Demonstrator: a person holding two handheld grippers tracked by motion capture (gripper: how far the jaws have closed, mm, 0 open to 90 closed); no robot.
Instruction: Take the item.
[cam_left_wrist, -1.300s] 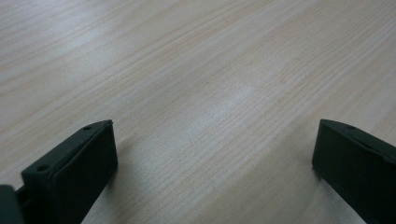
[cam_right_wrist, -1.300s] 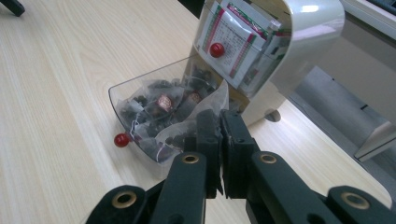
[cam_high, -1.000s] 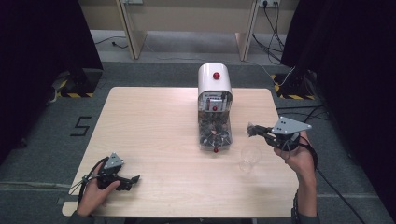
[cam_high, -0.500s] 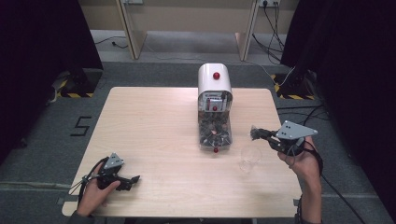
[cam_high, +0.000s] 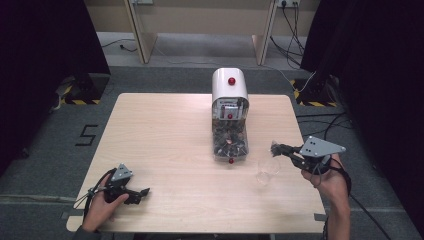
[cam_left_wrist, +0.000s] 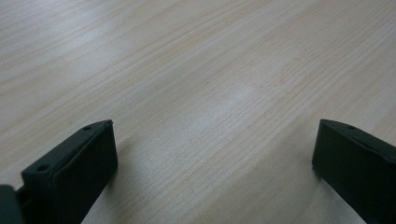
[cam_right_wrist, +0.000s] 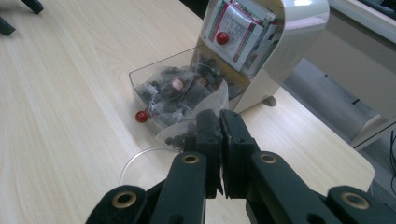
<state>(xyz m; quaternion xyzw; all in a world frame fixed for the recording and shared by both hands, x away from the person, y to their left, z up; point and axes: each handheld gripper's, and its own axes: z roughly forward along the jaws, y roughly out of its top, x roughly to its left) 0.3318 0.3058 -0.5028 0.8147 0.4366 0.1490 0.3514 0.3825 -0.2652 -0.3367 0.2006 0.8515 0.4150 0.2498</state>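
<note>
My right gripper (cam_high: 276, 148) hovers by the table's right edge, shut on a mesh tea bag (cam_right_wrist: 187, 123) full of dark leaves, which hangs from the jaw tips (cam_right_wrist: 219, 121). Just under and in front of it stands a clear glass cup (cam_high: 266, 171), its rim (cam_right_wrist: 140, 161) below the bag. A white dispenser (cam_high: 230, 90) with a red knob stands at mid-table, and its clear drawer (cam_high: 230, 142) is pulled out and holds several tea bags. My left gripper (cam_high: 142, 194) rests on the table's front left, open, with bare wood between its jaws (cam_left_wrist: 215, 140).
The light wooden table (cam_high: 160, 135) ends close to the right of my right hand. A small red knob (cam_right_wrist: 141, 116) sticks out from the drawer's front. Cables (cam_high: 320, 125) lie on the grey floor to the right.
My right gripper has drifted a little to the right and toward the near edge with the tea bag, closer to above the glass. The left gripper has stayed put.
</note>
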